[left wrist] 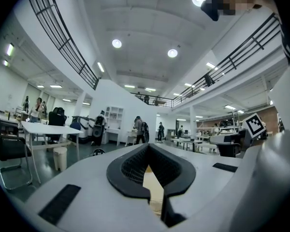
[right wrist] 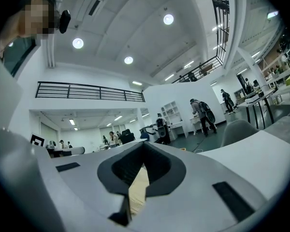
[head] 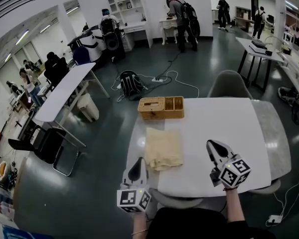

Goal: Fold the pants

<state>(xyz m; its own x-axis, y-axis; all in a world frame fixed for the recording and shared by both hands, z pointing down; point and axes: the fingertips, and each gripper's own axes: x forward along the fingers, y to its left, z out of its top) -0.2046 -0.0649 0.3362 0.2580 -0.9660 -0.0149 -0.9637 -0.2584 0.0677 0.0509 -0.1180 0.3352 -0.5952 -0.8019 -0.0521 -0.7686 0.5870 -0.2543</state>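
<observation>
One cream folded pair of pants (head: 163,148) lies left of centre on the white table (head: 224,128), long axis up-frame. My left gripper (head: 139,163) is nearer, just beside its lower-left corner; right gripper (head: 212,147) is farther right. Both jaws closed, holding nothing.

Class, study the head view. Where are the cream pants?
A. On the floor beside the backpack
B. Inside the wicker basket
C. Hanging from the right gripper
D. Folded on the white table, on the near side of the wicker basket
D: the pants lie folded flat on the white table, with the wicker basket just beyond them at the table's far edge.
</observation>
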